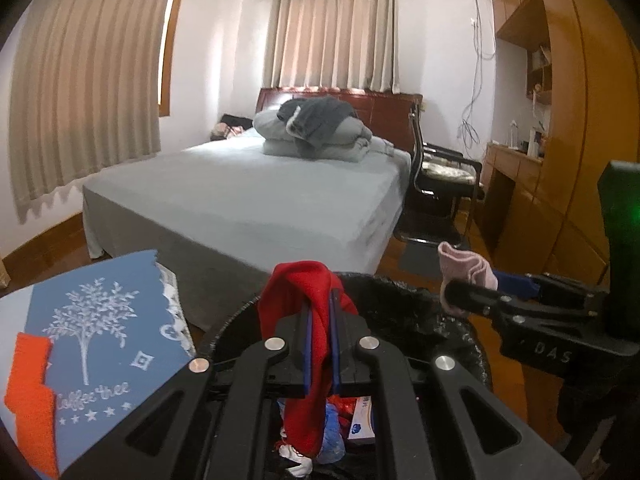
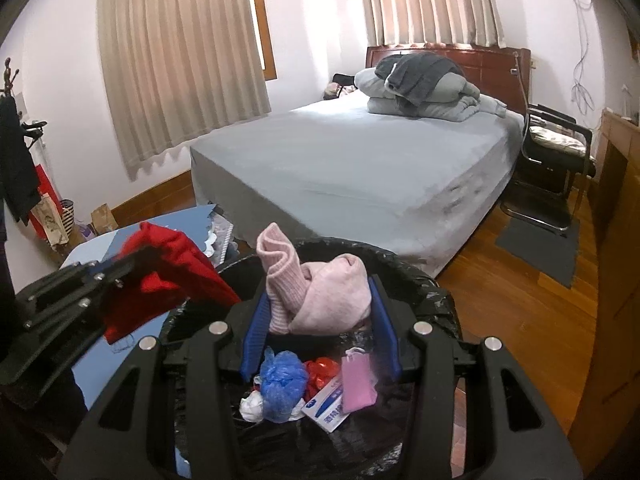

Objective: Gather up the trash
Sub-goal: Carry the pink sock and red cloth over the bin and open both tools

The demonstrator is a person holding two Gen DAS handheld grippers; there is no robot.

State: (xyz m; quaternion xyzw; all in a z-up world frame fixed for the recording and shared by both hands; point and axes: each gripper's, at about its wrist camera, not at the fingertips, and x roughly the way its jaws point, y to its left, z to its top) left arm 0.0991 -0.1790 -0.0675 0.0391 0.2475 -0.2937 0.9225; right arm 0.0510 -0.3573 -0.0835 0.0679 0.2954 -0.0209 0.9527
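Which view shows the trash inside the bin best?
The right wrist view: the trash lies open to see in the bin. In the left wrist view, the left claw and red cloth hide most.

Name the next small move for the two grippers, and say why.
Probably open both and let the cloths drop. The left gripper is shut on the red cloth, the right gripper on the pink cloth, and both hang over the bin, which already holds trash.

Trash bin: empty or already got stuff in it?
Not empty. The right wrist view shows the black-lined trash bin holding a blue bag, a white box, something pink and red scraps.
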